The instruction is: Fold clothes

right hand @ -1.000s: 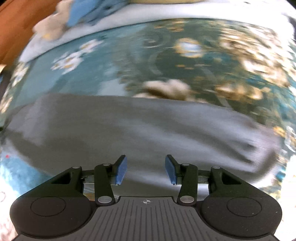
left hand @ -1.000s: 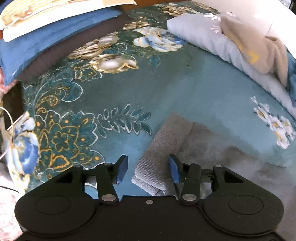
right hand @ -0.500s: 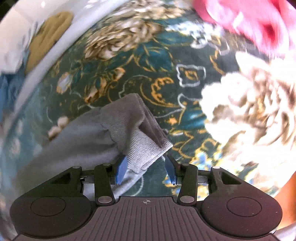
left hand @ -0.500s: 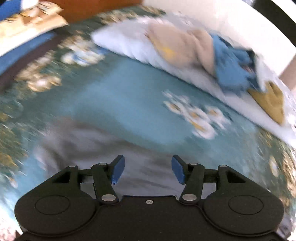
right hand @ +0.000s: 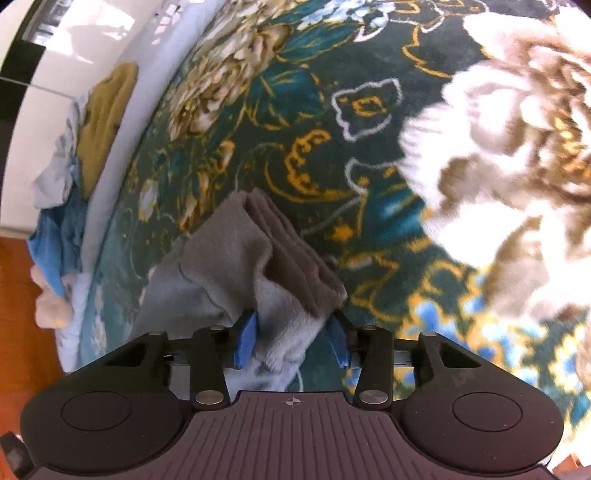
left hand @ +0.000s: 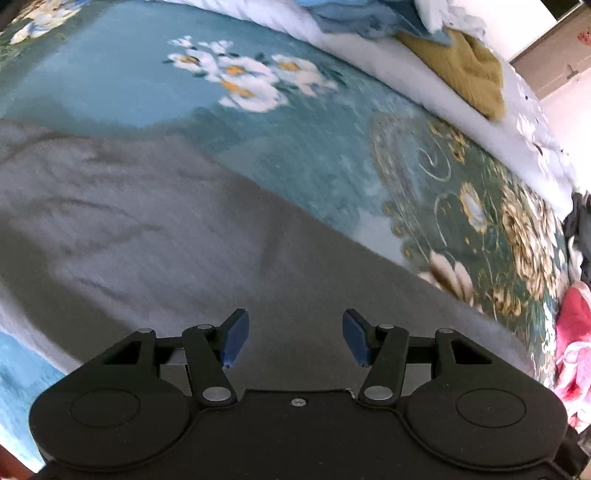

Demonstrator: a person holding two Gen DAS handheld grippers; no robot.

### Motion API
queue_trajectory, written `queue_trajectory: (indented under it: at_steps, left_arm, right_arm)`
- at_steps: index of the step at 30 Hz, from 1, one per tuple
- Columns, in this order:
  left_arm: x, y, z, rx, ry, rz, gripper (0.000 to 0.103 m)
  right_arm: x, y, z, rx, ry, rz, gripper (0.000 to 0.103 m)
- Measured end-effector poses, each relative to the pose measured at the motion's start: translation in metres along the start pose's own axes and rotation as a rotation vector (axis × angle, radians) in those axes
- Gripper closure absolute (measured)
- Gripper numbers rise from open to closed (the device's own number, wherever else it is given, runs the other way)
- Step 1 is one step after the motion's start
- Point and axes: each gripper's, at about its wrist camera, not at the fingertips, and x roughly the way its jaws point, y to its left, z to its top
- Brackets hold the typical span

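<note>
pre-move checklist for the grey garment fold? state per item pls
1. Cuff end of the grey garment between the right gripper pads: ok, jaws closing around it.
2. Firm pinch on that cuff: cannot tell; the right-hand pad shows a gap.
3. Left gripper free: ok, open above the garment's flat body, nothing between its pads.
4. Garment lying flat on the floral bedspread: mostly ok, faint wrinkles; picture blurred.
5. Fold path clear of other clothes: ok; the mustard cloth and blue cloth lie at the far edge, the pink cloth off to the side.
</note>
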Motion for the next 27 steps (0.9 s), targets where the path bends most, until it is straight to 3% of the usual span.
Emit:
queue_trajectory:
  at_steps: [5, 10, 18, 21, 23, 27]
  left_arm:
    - [0.006, -0.011, -0.007, -0.009, 0.024, 0.018, 0.047]
    - [0.015, -0.02, -0.011, -0.005, 0.03, 0.003, 0.047]
    - [0.037, -0.06, -0.026, 0.254, 0.037, -0.076, 0.053]
    - [0.05, -0.063, -0.03, 0.287, 0.06, -0.131, 0.066]
    - [0.059, -0.06, -0.032, 0.281, 0.074, -0.135, 0.082]
    - [0.074, -0.052, -0.034, 0.265, 0.086, -0.135, 0.096]
  right_arm:
    - [0.003, -0.004, 0.007, 0.025, -0.001, 0.029, 0.082]
    - [-0.006, 0.017, 0.009, -0.068, -0.015, 0.004, 0.093]
    - [-0.042, 0.067, -0.004, -0.196, -0.102, 0.058, 0.095]
    - [-0.05, 0.085, -0.011, -0.237, -0.123, 0.069, 0.095]
    - [-0.054, 0.096, -0.017, -0.263, -0.135, 0.069, 0.095]
    - [-0.06, 0.112, -0.026, -0.305, -0.148, 0.049, 0.095]
